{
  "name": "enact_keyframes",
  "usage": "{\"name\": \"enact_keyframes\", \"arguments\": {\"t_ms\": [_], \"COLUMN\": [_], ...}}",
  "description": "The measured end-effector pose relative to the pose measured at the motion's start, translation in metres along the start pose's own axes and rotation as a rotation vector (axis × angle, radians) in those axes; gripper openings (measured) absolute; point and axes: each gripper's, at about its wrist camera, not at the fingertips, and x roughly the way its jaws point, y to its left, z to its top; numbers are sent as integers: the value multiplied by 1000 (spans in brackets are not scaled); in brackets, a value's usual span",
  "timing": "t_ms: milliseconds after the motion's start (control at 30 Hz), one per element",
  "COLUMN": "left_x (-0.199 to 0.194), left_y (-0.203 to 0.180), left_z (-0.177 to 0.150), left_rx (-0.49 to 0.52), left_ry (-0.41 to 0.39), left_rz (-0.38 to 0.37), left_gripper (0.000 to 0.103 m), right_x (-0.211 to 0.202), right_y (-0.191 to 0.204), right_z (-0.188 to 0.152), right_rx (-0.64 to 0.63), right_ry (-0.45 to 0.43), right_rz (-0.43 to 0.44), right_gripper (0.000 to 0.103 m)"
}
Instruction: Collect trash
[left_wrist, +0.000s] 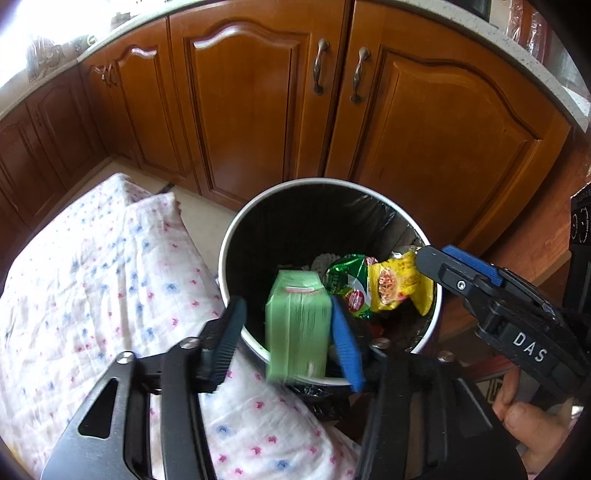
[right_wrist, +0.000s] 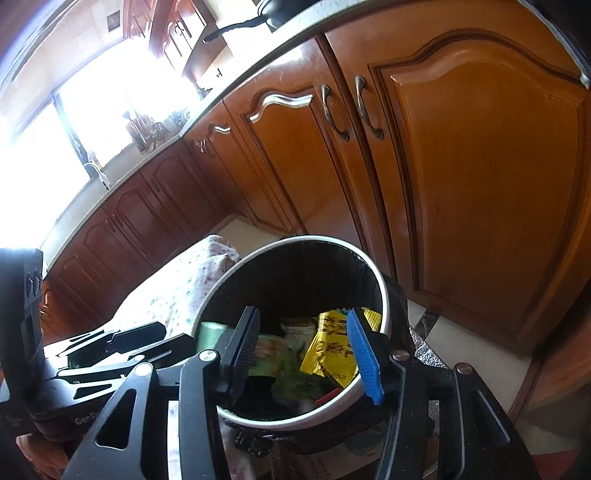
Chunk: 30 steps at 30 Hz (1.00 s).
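A round bin with a white rim (left_wrist: 225, 236) and black liner stands on the floor by the cabinets. In it lie a green wrapper (left_wrist: 349, 284) and a yellow noodle packet (left_wrist: 395, 286). My left gripper (left_wrist: 291, 321) is open over the bin's near rim; a blurred light green carton (left_wrist: 297, 325) sits between its fingers, touching only the blue finger (left_wrist: 347, 347). My right gripper (right_wrist: 303, 341) is open and empty over the bin (right_wrist: 384, 295), above the yellow packet (right_wrist: 332, 354). The green carton (right_wrist: 210, 332) shows at the bin's left side.
A table with a white cloth with pink and blue marks (left_wrist: 103, 280) lies left of the bin. Brown wooden cabinet doors (left_wrist: 436, 122) with metal handles stand right behind it. The right gripper's body (left_wrist: 517, 317) reaches in from the right.
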Motion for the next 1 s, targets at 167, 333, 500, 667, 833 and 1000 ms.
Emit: {"name": "enact_keyframes", "arguments": {"t_ms": [167,333,500,667,833,1000], "left_x": [-17,-38,-63,-86,-106,-127], "left_y": [6,20,37,55,70,82], "left_z": [-8,-21,-43,-80,-118,-156], "left_rx": [-17,-54,-104,-154,-208,-258], "left_ry": [-23,-46,-78,-97,-114,-143], "left_rz": [-2,-11,-15,-12,-13,9], "left_gripper": [52,55,59,63,66,70], "right_x": [-20,-37,-53,-68,-79,-88], "right_y": [11,23,39,59,73,88], "right_z": [-6,-19,-42,-72,-97,-122], "right_rx": [-6,10,24,28,22,-5], "right_ry": [-37,-56,-74,-81,-91,-88], "right_rz": [17,41,72,103,114,118], "right_gripper": [67,76,82,87,91,92]}}
